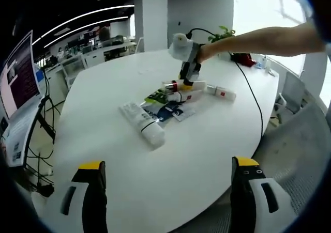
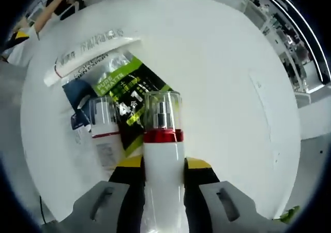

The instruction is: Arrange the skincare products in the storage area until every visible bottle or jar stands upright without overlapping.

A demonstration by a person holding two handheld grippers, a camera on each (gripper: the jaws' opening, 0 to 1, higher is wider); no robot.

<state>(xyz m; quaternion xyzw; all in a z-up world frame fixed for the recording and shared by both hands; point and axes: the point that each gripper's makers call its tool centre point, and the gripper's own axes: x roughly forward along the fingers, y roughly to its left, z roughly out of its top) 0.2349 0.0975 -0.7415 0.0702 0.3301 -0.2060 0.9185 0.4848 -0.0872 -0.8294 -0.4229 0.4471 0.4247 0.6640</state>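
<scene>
My right gripper (image 2: 164,163) is shut on a white bottle (image 2: 163,140) with a red band and a clear cap, which points forward along the jaws. Left of it a second clear-capped bottle (image 2: 103,129) lies on its side on a green sachet (image 2: 129,86). A long white tube (image 2: 88,52) lies beyond them. In the left gripper view the right gripper (image 1: 187,80) reaches down into the cluster of products, beside a small white bottle (image 1: 222,93) with a red label and the big white tube (image 1: 145,122), both lying flat. My left gripper (image 1: 168,179) hangs open over the near table edge.
All products rest mid-way across a round white table (image 1: 207,155). Dark blue sachets (image 1: 168,111) lie beside the green one. A person's arm (image 1: 258,39) comes in from the right. A black cable (image 1: 253,96) crosses the table, a monitor (image 1: 20,73) stands at left.
</scene>
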